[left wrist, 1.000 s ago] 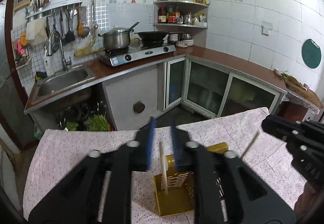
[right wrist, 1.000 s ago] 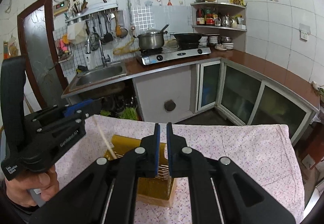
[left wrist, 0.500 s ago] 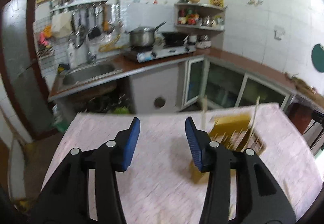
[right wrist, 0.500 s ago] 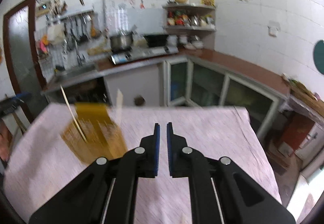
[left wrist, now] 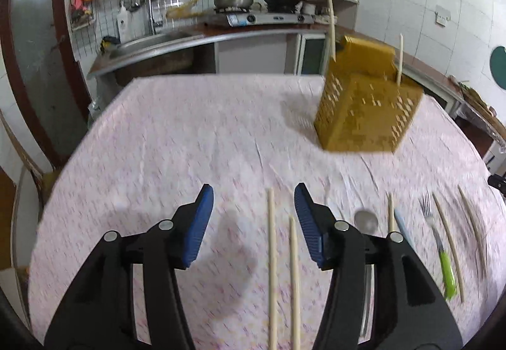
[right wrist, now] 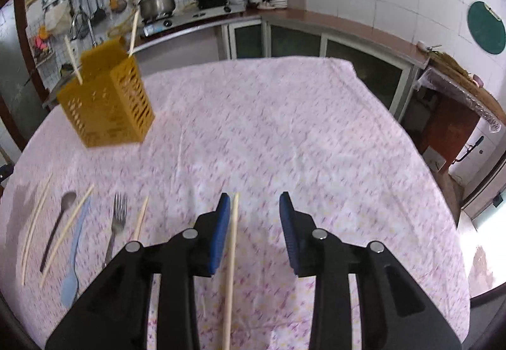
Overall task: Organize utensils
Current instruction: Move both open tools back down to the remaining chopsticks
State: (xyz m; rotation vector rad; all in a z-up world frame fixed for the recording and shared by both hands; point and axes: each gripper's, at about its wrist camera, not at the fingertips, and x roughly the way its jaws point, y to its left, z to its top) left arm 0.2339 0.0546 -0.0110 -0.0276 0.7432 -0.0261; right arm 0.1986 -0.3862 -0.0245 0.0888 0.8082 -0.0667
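Pink-flecked cloth covers the table [left wrist: 189, 134] under both of your tools, and most of it lies bare toward the far edge. Your left gripper [left wrist: 253, 223] has just been opening; its blue pads stand apart over two pale wooden chopsticks [left wrist: 272, 255] that lie side by side on the cloth, pressed by neither pad. Your right gripper [right wrist: 254, 229] has also just been opening, and one long pale chopstick [right wrist: 232, 242] lies between its pads, just beside the left-hand pad, though you cannot tell whether they touch. The yellow perforated plastic utensil holder [left wrist: 363, 109] stands upright on the far side of the table, well apart from both grippers, with two light sticks [left wrist: 331, 27] rising from its top. Between the two tools, near the close edge, the loose utensils lie in a row: a dark metal spoon [right wrist: 58, 226], a pale blue plastic spoon [right wrist: 74, 248], a metal fork with a green handle [left wrist: 438, 242], and several more thin chopsticks [right wrist: 31, 229]. Open cloth runs wide to the right of your right gripper, up to the table's right edge, and likewise to the left of your left gripper. Beyond the far edge stands the kitchen counter [right wrist: 348, 27].
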